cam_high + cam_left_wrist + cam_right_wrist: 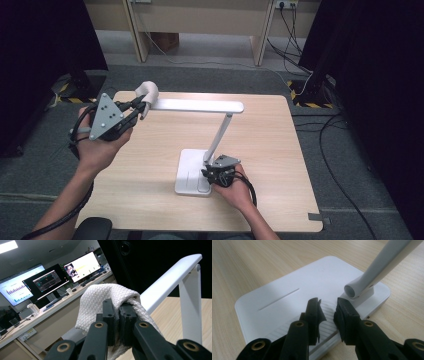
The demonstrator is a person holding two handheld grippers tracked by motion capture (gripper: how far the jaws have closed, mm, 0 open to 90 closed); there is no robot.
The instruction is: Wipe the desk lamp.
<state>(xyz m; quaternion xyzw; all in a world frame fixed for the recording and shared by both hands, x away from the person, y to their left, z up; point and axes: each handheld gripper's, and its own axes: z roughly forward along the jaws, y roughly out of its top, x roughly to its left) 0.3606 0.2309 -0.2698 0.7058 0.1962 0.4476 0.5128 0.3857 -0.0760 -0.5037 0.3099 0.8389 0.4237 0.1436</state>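
Cloth (107, 293) is pinched in left claw (141, 106) against lamp head (197, 105); right claw (328, 312) spread over lamp base (287, 290).

Even, fairly bright overhead light falls on the pale surface (150, 165), and the shadows under things are soft and faint. Dark curtains (380, 100) at both sides stay nearly black. In the left gripper view, glowing monitors (50, 280) and a ceiling light (7, 246) are overexposed, and the far room is slightly soft.
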